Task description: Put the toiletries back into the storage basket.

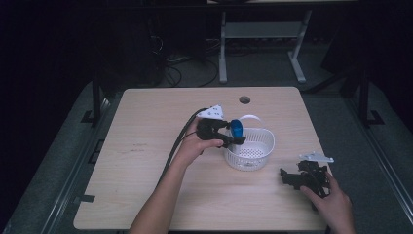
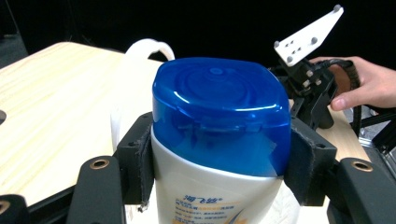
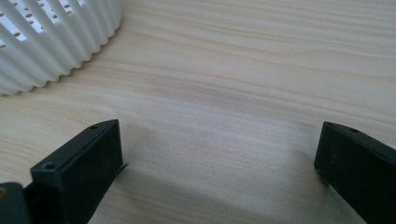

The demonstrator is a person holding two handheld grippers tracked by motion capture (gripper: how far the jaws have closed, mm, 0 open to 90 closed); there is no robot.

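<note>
A white bottle with a blue cap (image 2: 219, 121) sits between the jaws of my left gripper (image 2: 219, 172), whose pads press on its sides just below the cap. In the high view the left gripper (image 1: 233, 137) holds the blue-capped bottle (image 1: 236, 128) over the left rim of the white basket (image 1: 260, 138). My right gripper (image 1: 291, 178) rests low on the table at the right, jaws wide apart. In the right gripper view its jaws (image 3: 219, 163) stand open over bare wood, with the ribbed basket wall (image 3: 56, 42) at the upper left.
The basket's white handle (image 1: 251, 117) arcs up behind the bottle. A round cable hole (image 1: 244, 100) lies near the table's far edge. The wooden table (image 1: 146, 146) has bare room at left and front. Dark floor and a desk frame lie beyond.
</note>
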